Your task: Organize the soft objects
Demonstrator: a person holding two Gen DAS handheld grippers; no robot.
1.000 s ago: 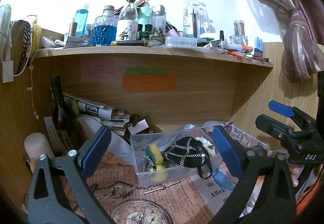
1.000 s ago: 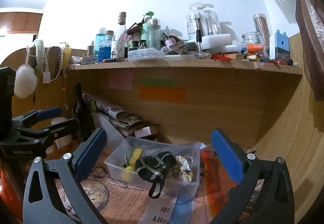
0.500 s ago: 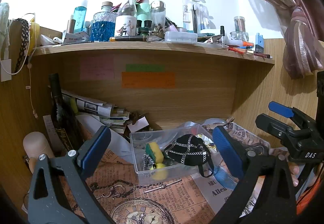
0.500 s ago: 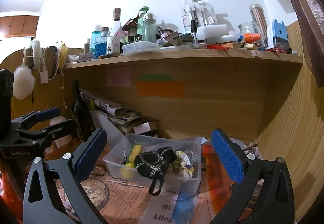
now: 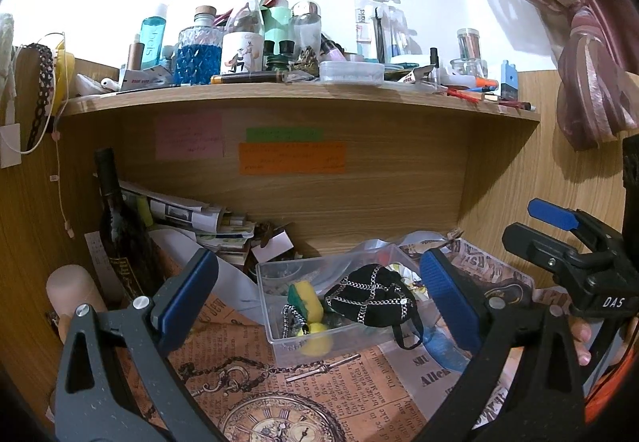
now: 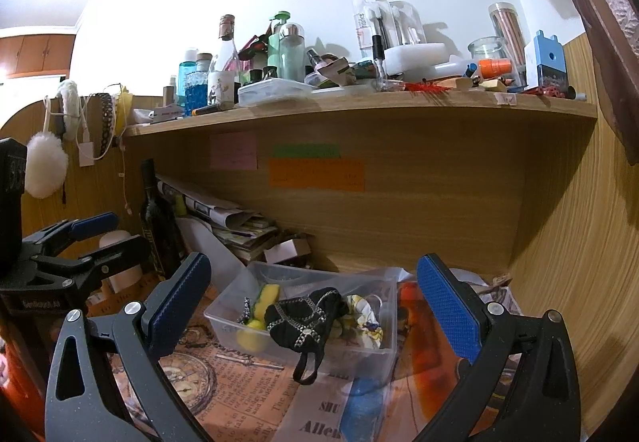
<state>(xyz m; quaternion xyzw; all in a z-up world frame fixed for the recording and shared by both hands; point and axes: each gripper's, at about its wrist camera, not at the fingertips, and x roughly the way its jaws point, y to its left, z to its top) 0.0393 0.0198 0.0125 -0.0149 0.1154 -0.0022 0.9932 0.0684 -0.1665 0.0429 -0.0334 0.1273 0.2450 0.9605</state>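
Both grippers hover above the counter, empty: left gripper (image 5: 317, 296) has its fingers spread wide, right gripper (image 6: 313, 300) too, nothing between either pair. The soft things sit in the clear plastic box (image 6: 223, 316) toward the back of the counter, under the shelf (image 5: 279, 92): black pouch with chain trim (image 5: 369, 300) on top, its strap hanging over the front wall, yellow-green sponge (image 5: 305, 296) at the box's left end, a patterned cloth (image 6: 361, 312) at the right end. Judgement: sorting looks mostly done, or the pouch is the next pick. To do it well, come down on the pouch's bulky middle, not the chain or strap, close gently since it squashes, lift straight up so the strap clears the box wall and does not tip the light box. Keep the other gripper off to the side. Hard to tell: what lies under the pouch, what the small chain item beside the sponge is, and the blue thing (image 6: 359, 408) under the plastic in front of the box. Bottom of the box is masked by glare; counter's front edge is cut off by the grippers.
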